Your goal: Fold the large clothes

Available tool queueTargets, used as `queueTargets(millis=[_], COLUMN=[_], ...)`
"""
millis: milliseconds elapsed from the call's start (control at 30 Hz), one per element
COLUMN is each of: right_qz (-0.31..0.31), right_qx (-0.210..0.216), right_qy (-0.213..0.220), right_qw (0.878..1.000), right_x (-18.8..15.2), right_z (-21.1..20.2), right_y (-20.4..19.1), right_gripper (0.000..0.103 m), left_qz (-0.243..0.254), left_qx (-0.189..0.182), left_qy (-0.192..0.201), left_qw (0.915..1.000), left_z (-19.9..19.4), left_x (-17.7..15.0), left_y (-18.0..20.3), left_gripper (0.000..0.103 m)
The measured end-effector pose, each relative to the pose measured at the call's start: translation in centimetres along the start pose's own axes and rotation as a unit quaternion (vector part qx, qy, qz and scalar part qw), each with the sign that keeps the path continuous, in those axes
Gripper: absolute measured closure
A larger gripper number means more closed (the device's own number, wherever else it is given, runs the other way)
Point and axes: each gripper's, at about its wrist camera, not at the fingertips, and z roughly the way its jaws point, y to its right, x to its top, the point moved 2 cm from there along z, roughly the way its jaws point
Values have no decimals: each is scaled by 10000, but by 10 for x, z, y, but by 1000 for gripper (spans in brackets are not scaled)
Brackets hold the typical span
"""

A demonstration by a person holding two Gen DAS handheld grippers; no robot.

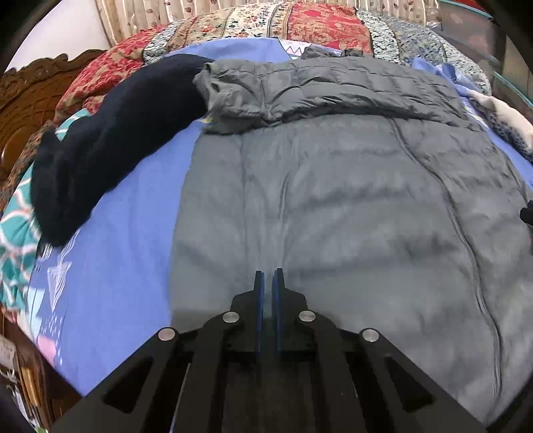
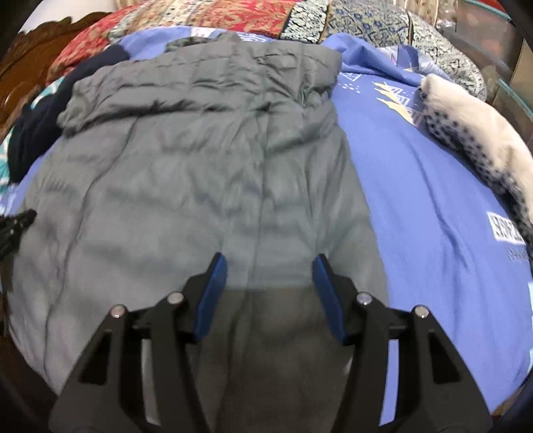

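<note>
The gray puffy jacket (image 1: 333, 200) lies flat on the bed's blue sheet (image 1: 126, 249), under the left gripper (image 1: 269, 276), pressed together, and the right gripper (image 2: 269, 263), spread and empty.

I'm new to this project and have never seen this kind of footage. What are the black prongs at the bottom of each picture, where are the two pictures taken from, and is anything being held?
The prongs are hand-held grippers: a person carries one in each hand, and each has a wide-angle camera looking along its two fingers. One picture comes from the left gripper, the other from the right gripper. Both look down on a bed with a blue sheet. A grey padded jacket lies spread on it, its top part folded over. Beside it lie a dark garment and, on the other side, a white spotted one. Patterned quilts are at the far edge. The left gripper is shut with nothing between its pads; the right one is open. Neither holds anything.
</note>
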Motion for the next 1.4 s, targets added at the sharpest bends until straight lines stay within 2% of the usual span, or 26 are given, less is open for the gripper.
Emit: queueTargets(millis=[167,300,400,533,700,767,900,1067,1167,1200,1300,1333,1367,1400], right_qz=[550,1032,1202,1353,1233,1188,1206,1329,1356,1336,1218,1199,1170,1161], right_qx=[437,571,604,889,1201,1285,1471,1808,2061,2155,2326,2359,2419,2500], right_qy=[382,522,454,224,71,1,-80,-175,-226,-204,-139,-113,-80,-32], right_qw=[9968,9916,9899,9866,9851,9846,9817,9743,9688,9671,9648,9643,9632,9613], right_x=[-46,-85,-106,-126,-136,-139,-145,-149,-149,-148,-143,-142,-139,-136], right_z=[-48,-74,-78,-73,-70,-69,-68,-65,-65,-67,-75,-76,-79,-83], right_y=[24,53,66,68,51,46,39,32,28,25,23,22,22,22], right_gripper=[50,50,50,50,50,50,50,50,51,61,80,84,91,95], left_qz=[-225,-717,-1078,-1360,-1553,-1583,-1595,-1831,-1881,-1888,-1814,-1721,-1652,-1588], left_qx=[-38,-275,-379,-533,-1089,-1269,-1390,-1977,-2174,-2217,-2346,-2349,-2349,-2360], left_qy=[67,-109,-217,-328,-432,-549,-730,-907,-920,-903,-726,-629,-576,-521], left_qw=[9997,9970,9932,9887,9809,9777,9746,9587,9534,9524,9523,9546,9561,9573], left_z=[-37,-53,-55,-54,-54,-50,-42,-34,-32,-33,-42,-47,-50,-54], left_x=[-35,-64,-81,-98,-111,-116,-125,-128,-128,-127,-123,-121,-119,-115], left_y=[-28,-57,-74,-79,-71,-65,-57,-49,-46,-46,-41,-38,-36,-34], left_gripper=[74,70,67,66,62,56,52,43,42,42,44,53,68,73])
